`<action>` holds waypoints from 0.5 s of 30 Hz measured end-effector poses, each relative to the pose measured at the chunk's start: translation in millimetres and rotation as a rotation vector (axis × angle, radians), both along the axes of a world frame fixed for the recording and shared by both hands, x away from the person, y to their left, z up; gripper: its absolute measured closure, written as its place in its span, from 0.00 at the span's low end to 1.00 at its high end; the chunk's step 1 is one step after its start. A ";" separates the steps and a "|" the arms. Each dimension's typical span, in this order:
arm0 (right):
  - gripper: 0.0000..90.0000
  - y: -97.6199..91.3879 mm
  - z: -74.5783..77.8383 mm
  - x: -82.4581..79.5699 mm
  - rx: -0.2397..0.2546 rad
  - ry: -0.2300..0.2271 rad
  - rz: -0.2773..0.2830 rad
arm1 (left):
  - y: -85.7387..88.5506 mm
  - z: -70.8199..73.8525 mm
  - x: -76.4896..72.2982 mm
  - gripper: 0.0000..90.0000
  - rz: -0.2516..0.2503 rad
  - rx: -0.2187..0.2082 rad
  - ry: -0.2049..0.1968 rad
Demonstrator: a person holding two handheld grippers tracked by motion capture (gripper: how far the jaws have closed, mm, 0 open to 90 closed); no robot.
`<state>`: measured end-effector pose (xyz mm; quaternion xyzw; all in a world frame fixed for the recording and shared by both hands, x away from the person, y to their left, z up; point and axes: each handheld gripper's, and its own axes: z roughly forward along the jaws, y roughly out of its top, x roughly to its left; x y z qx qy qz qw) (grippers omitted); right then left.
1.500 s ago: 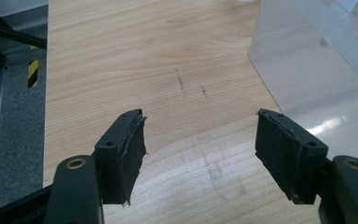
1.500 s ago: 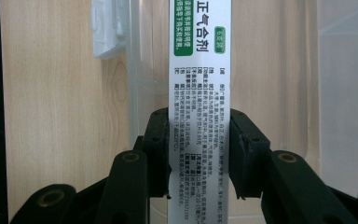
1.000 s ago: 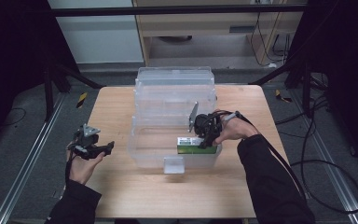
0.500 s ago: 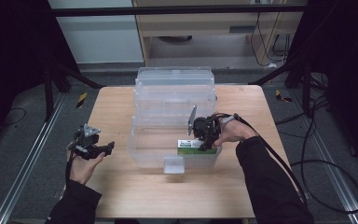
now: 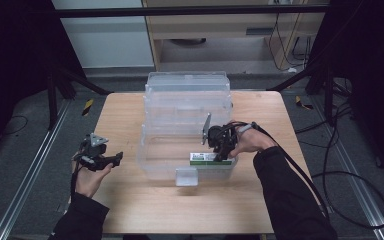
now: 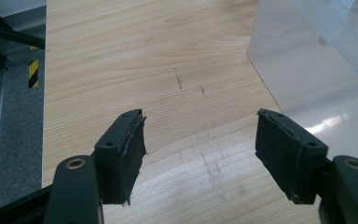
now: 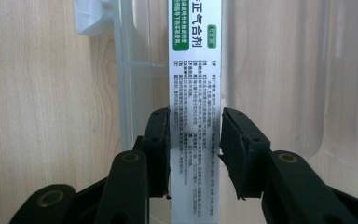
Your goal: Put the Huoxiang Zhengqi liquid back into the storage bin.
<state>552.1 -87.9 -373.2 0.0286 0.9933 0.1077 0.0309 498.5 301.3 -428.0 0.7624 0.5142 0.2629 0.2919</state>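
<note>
— One box in play: right tongs clamped on its sides, down inside the front clear bin on the worktop.
— Set down yet?
— Hard to tell; grip's on, so release remains. Left tongs gape empty, well apart.

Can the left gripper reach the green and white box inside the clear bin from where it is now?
Probably not directly. The left gripper sits open beside the clear bin, whose wall stands between it and the green and white box. The right gripper already clamps that box, so going over the rim would meet it.
</note>
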 end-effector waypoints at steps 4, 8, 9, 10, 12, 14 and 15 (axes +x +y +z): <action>0.71 -2.6 2.1 -1.5 0.011 -0.001 -0.012 | -0.8 0.1 -0.2 0.36 -0.003 0.001 -0.001; 0.69 -5.2 9.0 -2.0 0.035 -0.012 -0.041 | -0.4 0.1 -0.2 0.36 -0.002 -0.001 0.000; 0.69 -6.7 12.5 -1.9 0.051 -0.019 -0.052 | 0.0 0.0 0.0 0.36 -0.001 -0.002 0.000; 0.69 -7.8 16.0 -2.9 0.056 -0.023 -0.064 | 0.1 0.0 0.0 0.36 -0.001 -0.002 0.001; 0.68 -10.0 21.4 -4.4 0.073 -0.037 -0.070 | 0.4 -0.1 0.1 0.36 0.000 -0.003 0.000; 0.68 -11.8 27.6 -7.0 0.094 -0.045 -0.087 | 0.4 -0.2 0.0 0.36 0.000 -0.002 0.001; 0.68 -12.3 31.3 -9.0 0.106 -0.047 -0.092 | 0.4 -0.2 -0.1 0.36 0.001 -0.002 0.001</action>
